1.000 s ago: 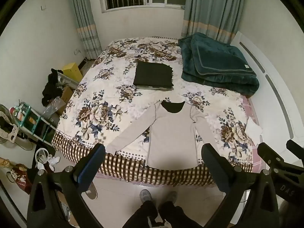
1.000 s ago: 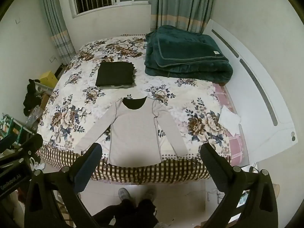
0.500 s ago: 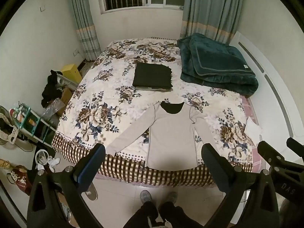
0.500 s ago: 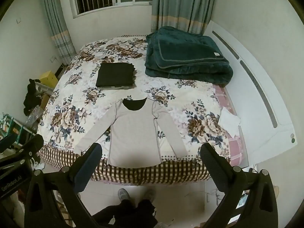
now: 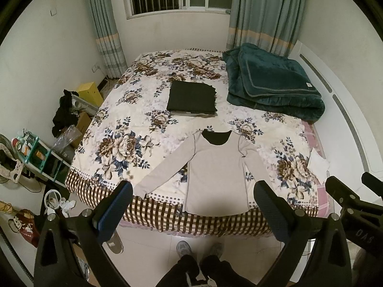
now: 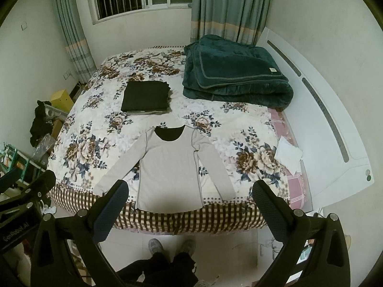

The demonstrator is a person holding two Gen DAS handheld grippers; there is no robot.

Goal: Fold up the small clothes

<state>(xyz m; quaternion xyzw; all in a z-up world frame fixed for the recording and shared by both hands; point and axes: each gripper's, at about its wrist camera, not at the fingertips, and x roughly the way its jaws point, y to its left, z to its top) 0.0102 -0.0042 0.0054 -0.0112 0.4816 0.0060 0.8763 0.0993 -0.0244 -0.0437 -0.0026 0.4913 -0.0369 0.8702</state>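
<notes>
A beige long-sleeved top [image 5: 216, 167] with a black neck lining lies flat, face up, on the near edge of the floral bed [image 5: 134, 129], sleeves spread out to both sides. It also shows in the right wrist view [image 6: 167, 167]. A folded black garment [image 5: 191, 98] lies farther back; it shows in the right wrist view too [image 6: 146, 98]. My left gripper [image 5: 192, 201] is open and empty, held high above the floor in front of the bed. My right gripper [image 6: 190, 198] is open and empty at the same height.
A folded dark green blanket [image 5: 273, 88] sits at the bed's back right. A white cloth [image 5: 317, 162] lies at the right edge. Shelves and clutter [image 5: 36, 153] stand on the left floor. The person's feet [image 5: 198, 251] stand on the tiles before the bed.
Both views have drifted very slightly; the bed and top sit marginally lower in frame. Both grippers stay open and nothing on the bed has moved.
</notes>
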